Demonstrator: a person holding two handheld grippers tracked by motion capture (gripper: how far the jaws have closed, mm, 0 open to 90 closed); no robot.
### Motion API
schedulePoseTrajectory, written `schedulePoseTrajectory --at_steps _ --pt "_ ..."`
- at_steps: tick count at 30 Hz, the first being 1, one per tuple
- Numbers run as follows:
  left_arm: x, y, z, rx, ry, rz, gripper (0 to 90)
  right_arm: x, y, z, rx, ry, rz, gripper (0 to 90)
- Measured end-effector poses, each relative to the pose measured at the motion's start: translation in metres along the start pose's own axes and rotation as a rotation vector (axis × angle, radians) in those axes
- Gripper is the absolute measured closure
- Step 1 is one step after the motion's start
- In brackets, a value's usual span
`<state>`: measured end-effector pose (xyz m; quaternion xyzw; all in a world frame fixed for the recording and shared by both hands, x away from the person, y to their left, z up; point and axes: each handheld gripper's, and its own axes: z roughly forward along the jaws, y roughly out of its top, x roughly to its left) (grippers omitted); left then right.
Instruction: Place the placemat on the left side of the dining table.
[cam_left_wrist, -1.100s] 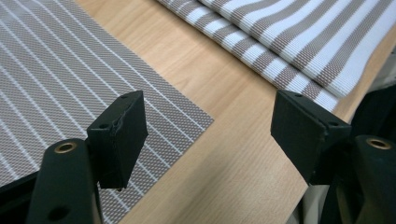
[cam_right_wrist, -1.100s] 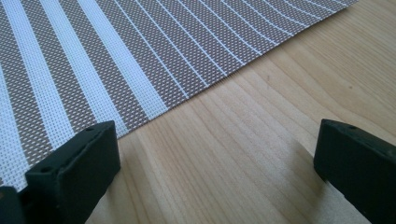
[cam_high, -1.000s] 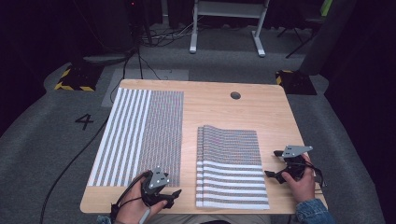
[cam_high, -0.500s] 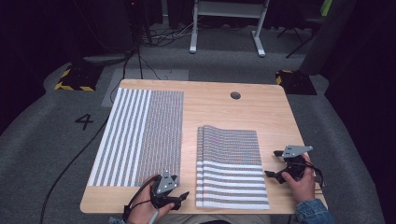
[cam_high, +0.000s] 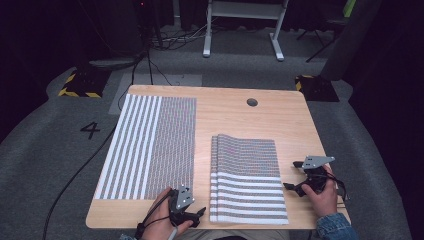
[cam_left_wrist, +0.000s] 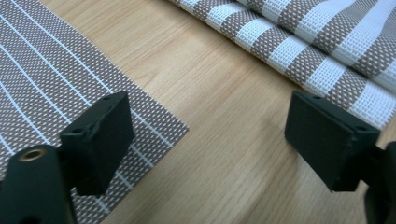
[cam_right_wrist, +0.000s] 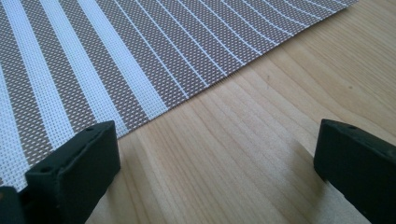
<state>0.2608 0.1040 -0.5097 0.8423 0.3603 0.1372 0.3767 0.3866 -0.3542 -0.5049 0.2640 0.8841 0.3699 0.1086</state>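
Wooden surface (cam_high: 280, 120) carries two striped mats. Left tool (cam_high: 197, 215) lies low at the near edge between flat mat (cam_high: 150, 145) and folded mat (cam_high: 247, 177), jaws just opened wide, empty; right tool (cam_high: 295, 176) rests open beside the folded mat's right edge.

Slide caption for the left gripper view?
Open left tool above bare table, between flat placemat corner and folded striped placemat.

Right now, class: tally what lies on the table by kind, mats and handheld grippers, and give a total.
Flat single mats: 1, the flat mat.
Folded mat stacks: 1, the folded mat stack.
Handheld grippers: 2, the left gripper and the right gripper.
Total: 4.
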Motion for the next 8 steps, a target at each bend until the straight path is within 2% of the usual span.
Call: schedulePoseTrajectory --at_steps 8 --pt "-0.0015 -0.0004 0.0017 -0.007 -0.002 -0.011 11.4 0.0 0.0 0.0 0.0 0.0 0.0 0.5"
